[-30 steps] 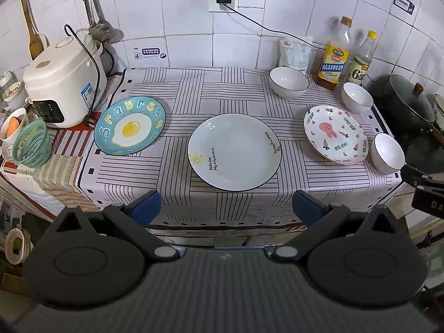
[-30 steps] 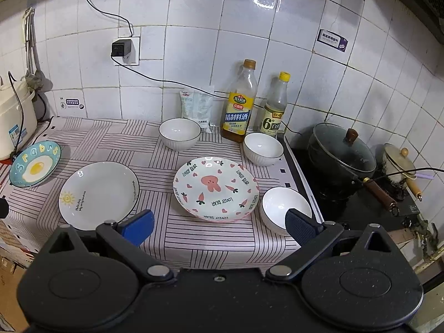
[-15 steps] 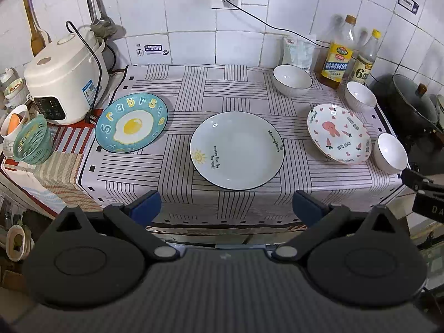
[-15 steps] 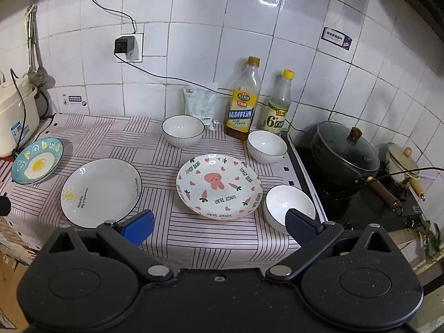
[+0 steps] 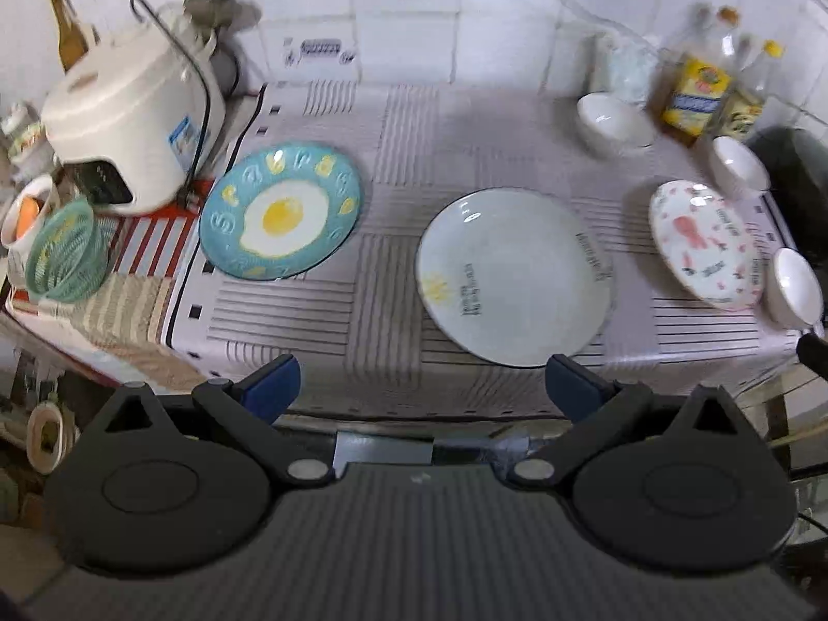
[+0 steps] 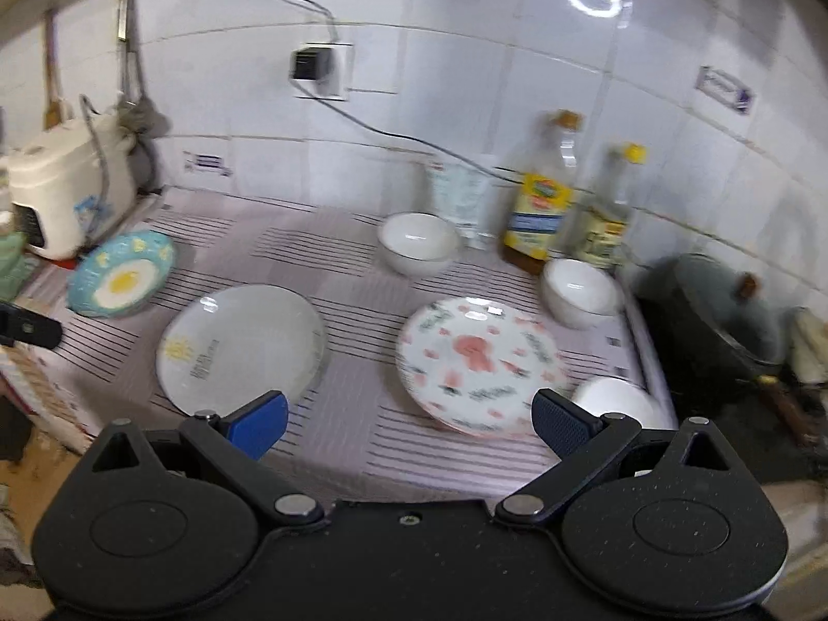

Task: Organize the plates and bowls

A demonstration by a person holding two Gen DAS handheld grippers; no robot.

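On the striped cloth stand three plates: a blue fried-egg plate (image 5: pixel 279 211) at the left, a white sun plate (image 5: pixel 512 277) in the middle, a pink-patterned plate (image 5: pixel 706 243) at the right. Three white bowls stand at the back (image 5: pixel 613 121), right (image 5: pixel 737 163) and front right (image 5: pixel 794 287). My left gripper (image 5: pixel 422 388) is open and empty over the counter's front edge, before the white plate. My right gripper (image 6: pixel 409 422) is open and empty near the front edge, before the pink plate (image 6: pixel 478 362); the front bowl (image 6: pixel 618 403) is beside its right finger.
A white rice cooker (image 5: pixel 132 116) and a green basket (image 5: pixel 64 251) stand at the left. Two oil bottles (image 6: pixel 541 196) stand against the tiled wall. A dark pot (image 6: pixel 724 310) sits on the stove at the right. A socket with cable (image 6: pixel 315 70) is on the wall.
Both grippers have moved forward and closer to the counter; the left view has shifted left, the right view has swung left. Both views are blurred from motion. No dish has moved.
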